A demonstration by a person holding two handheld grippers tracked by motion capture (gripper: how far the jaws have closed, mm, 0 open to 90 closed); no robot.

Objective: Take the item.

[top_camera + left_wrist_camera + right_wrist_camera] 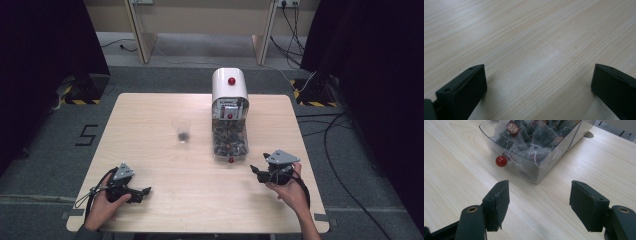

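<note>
Black jaws of the right gripper (539, 203) were seen spread wide apart with nothing held between them, low over the wooden table (454, 170). Just beyond them, the clear drawer (534, 173) of the tea-bag dispenser (229, 114) was found pulled out and filled with tea bags (534, 135), a red knob (501, 161) fixed on its front. The left gripper (539, 82) was likewise held wide open and empty over bare wood at the near left of the table, well apart from the dispenser. A clear cup (182, 129) was set left of the dispenser.
</note>
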